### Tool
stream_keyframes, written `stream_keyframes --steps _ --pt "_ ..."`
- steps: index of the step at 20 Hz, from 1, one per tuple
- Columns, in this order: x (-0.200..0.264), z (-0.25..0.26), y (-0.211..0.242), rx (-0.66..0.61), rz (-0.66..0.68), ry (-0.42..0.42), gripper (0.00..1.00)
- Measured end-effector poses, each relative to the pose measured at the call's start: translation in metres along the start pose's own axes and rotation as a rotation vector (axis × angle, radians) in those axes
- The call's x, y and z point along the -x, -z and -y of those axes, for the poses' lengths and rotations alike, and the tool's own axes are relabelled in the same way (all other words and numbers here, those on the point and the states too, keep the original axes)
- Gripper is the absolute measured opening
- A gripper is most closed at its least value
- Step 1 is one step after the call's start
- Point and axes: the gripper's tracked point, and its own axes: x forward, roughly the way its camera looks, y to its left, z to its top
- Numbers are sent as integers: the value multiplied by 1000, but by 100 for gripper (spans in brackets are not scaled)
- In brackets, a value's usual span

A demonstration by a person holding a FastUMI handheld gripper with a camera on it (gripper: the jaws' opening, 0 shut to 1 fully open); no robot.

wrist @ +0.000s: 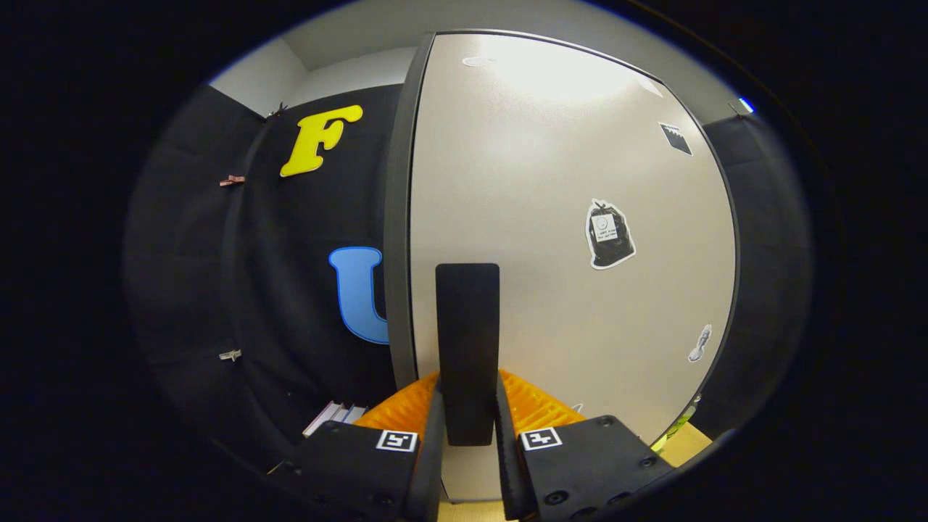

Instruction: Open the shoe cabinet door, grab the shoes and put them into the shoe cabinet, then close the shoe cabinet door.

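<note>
The gripper (467, 420) pinches the one black handle (467, 341) between its two orange fingers (399, 409) at the bottom centre. The single beige cabinet door (565, 239) spreads beyond, centre and right, carrying four stickers (610, 234).

No writing can be made out. The black bag-shaped sticker (610, 235) on the cabinet door (536, 181), beyond the fingers, carries a small white label too blurred to read. Each black gripper (467, 428) block bears a white square coded marker (396, 440), not lettering.
</note>
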Motion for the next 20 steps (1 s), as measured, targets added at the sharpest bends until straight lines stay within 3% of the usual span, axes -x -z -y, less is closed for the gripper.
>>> stream_keyframes --steps 1,7,20 --pt "-1 0 2 4 -5 1 31" --pt "12 0 2 20 -26 -11 31" --pt "108 31 2 -13 -50 -51 31"
